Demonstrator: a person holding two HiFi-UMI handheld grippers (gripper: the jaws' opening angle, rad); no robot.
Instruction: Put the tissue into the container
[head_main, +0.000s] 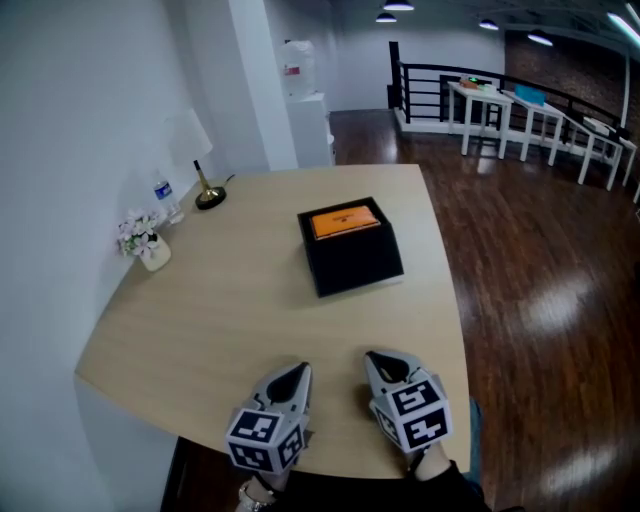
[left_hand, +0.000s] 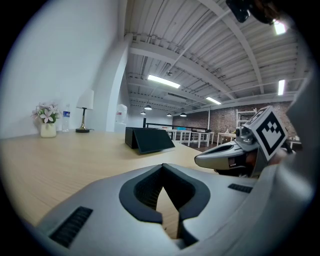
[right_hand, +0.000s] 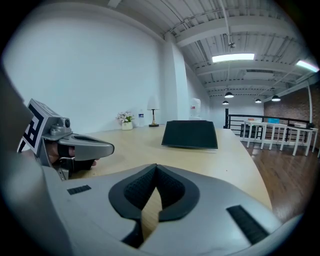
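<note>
**Tissue looked like it was already in the box, both grippers parked**

So at this point I had both grippers side by side at the near edge of the table (head_main: 220, 300), pointing out across it. The left gripper (head_main: 298, 371) had its jaws pressed together with nothing between them. The right gripper (head_main: 377, 357) was the same, tips touching and empty.

The black container (head_main: 358, 268) sat about mid-table, toward the right edge and well apart from both grippers. An orange pack (head_main: 345, 221) lay flat in its open top. I took that to be the tissue, though I couldn't read anything on it. If so, the job was basically done: tissue in, grippers clear and empty. All I could see left was maybe checking that it sat all the way down. I couldn't spot any loose tissue elsewhere on the table. The only other stuff was a little flower vase (head_main: 142, 240), a water bottle (head_main: 164, 197) and a small lamp (head_main: 209, 197) along the far-left edge by the wall.
</note>
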